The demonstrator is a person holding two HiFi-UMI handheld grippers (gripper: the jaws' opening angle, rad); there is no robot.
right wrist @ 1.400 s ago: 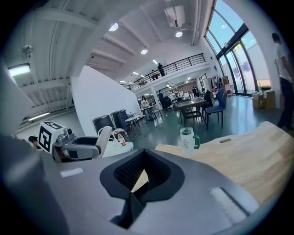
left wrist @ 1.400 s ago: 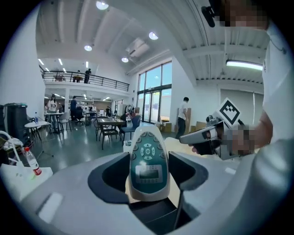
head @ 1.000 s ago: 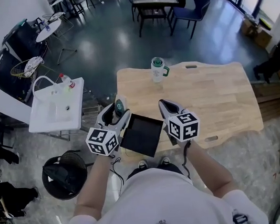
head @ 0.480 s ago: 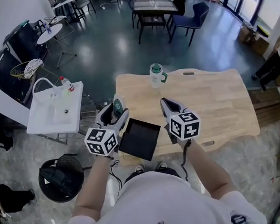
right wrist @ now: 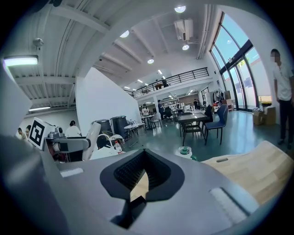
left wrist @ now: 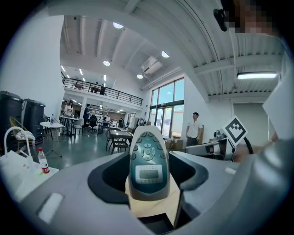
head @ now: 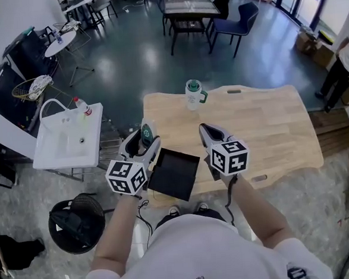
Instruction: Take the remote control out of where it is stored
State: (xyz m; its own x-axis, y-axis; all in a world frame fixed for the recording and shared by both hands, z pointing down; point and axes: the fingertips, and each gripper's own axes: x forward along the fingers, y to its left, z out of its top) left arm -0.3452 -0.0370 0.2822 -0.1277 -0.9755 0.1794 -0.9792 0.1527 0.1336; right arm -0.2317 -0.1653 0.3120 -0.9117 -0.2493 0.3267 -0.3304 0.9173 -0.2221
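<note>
The remote control [left wrist: 148,163], white with a teal face, a small display and buttons, stands upright between the jaws of my left gripper [left wrist: 149,202], which is shut on it. In the head view the remote control [head: 146,132] sticks out of the left gripper [head: 143,139] over the left edge of the wooden table [head: 269,123]. A flat black tray [head: 175,173] lies on the table's near edge between both grippers. My right gripper [head: 207,132] hovers just right of the tray, and its jaws are shut with nothing in them.
A clear mug with a green lid [head: 193,94] stands at the table's far edge. Left of the table is a white sink stand [head: 67,136] holding a bottle, with a black round bin [head: 76,220] below it. Chairs and dark tables [head: 189,9] stand farther off.
The head view has shifted a little, so the table sits slightly lower left in the picture. Both grippers, the remote and the tray keep their places relative to each other.
</note>
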